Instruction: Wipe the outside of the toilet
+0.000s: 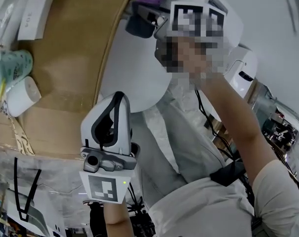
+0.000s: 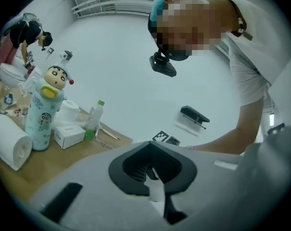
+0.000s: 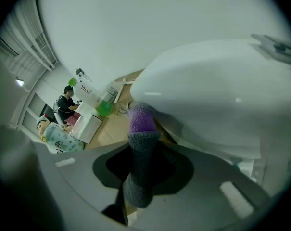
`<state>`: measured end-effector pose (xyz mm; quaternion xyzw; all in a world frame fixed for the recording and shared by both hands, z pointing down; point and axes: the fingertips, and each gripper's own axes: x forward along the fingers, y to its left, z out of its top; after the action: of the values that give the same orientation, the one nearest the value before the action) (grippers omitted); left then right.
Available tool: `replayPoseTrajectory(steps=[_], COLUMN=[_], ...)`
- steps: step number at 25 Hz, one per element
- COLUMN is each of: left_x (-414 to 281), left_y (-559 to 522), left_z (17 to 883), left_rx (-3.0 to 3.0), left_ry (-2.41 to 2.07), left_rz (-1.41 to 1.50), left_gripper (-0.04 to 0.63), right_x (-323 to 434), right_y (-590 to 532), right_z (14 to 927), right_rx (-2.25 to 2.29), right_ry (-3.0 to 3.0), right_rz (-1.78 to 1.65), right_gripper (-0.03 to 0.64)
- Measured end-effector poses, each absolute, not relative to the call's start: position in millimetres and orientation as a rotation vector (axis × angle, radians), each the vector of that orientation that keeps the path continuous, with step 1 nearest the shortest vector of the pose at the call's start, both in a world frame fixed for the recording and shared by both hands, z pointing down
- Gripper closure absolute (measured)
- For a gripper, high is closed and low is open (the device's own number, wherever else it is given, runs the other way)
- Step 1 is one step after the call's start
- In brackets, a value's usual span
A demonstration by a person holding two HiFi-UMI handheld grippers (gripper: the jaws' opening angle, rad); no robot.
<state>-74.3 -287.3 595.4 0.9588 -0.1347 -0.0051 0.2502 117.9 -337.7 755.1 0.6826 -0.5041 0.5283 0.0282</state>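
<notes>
Right gripper view shows my right tool (image 3: 142, 137) pinching a grey and purple cloth (image 3: 138, 177). The cloth's purple end is up against the underside of the white toilet (image 3: 212, 95), near its rounded edge. I'd judge the wiping is under way, but the shell shows no streaks or damp patches. So I can't say how much is done, and I'd treat the broad curved side above the cloth as yet to cover.

My left tool (image 2: 152, 170) has its jaws pressed together on nothing. It is held low, apart from the toilet, and plays no part.

The wooden worktop (image 1: 65, 58) runs close beside the toilet. On it are a paper roll (image 1: 21, 96), a white box (image 1: 34, 17), a cartoon bottle (image 2: 43, 110) and a green-capped bottle (image 2: 94, 117). All are well clear of the cloth. The worktop edge is the one thing I'd expect to crowd a sweep down that side.
</notes>
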Motion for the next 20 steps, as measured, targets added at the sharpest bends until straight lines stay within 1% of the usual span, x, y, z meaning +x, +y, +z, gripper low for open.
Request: replayPoseTrajectory(steps=[3, 6, 11, 20], left_x=[-75, -75, -72, -38], left_y=[-288, -286, -280, -245], left_z=[592, 592, 605, 609], left_rx=[2.603, 2.614, 2.622, 2.651], left_ry=[-0.368, -0.350, -0.343, -0.256], left_rz=[-0.029, -0.024, 0.013, 0.047], left_gripper=[0.591, 0.591, 0.591, 0.591], right_x=[108, 114, 138, 164], right_y=[-330, -322, -314, -275], right_z=[778, 802, 825, 824], right_rx=[2.099, 2.099, 2.201, 2.258], right_ry=[-1.475, -1.376, -1.244, -1.238], right_rz=[1.730, 1.777, 1.734, 1.686], right_gripper=[0.514, 0.514, 0.514, 0.515])
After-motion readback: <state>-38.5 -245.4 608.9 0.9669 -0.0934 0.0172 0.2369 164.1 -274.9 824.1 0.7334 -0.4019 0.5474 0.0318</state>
